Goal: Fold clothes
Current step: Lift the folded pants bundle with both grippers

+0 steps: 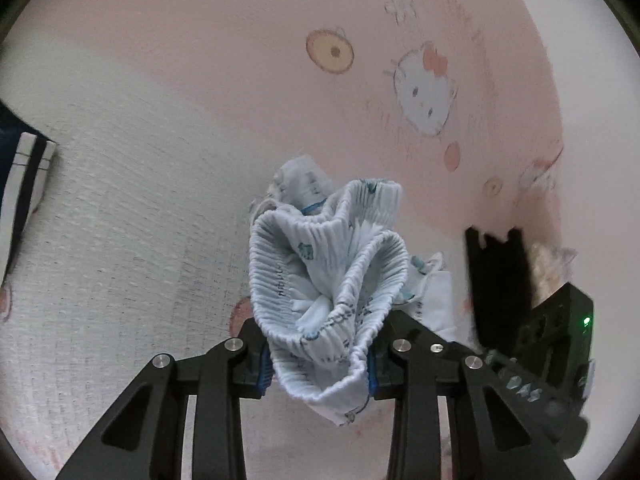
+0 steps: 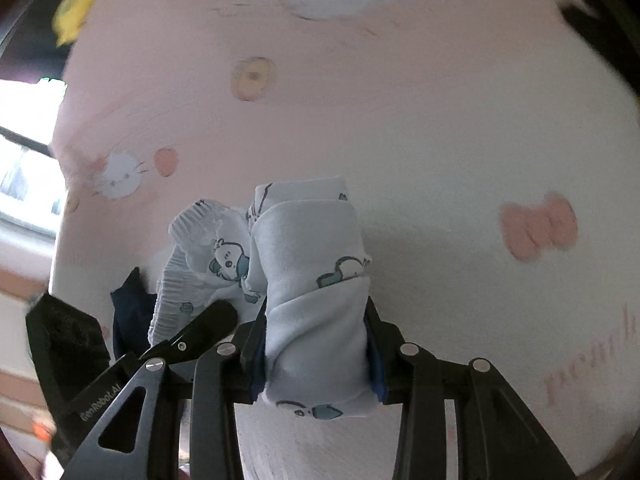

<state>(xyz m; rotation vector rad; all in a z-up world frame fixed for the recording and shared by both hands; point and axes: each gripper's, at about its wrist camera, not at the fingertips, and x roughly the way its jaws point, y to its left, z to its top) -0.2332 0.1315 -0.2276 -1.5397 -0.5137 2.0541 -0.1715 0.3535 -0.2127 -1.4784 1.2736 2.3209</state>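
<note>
Blue pads of the left tool pinch the ribbed waistband of a pale printed garment, bunched into folds between them. The right tool is pressed on a smoother bundle of the same garment, and the two tools are close beside each other. The cloth seems to hang above the pink cartoon sheet. A dark striped garment lies at the far left. The risk, I think: each grip holds several layers, so spreading may leave the garment twisted, or an edge may slip out.
</note>
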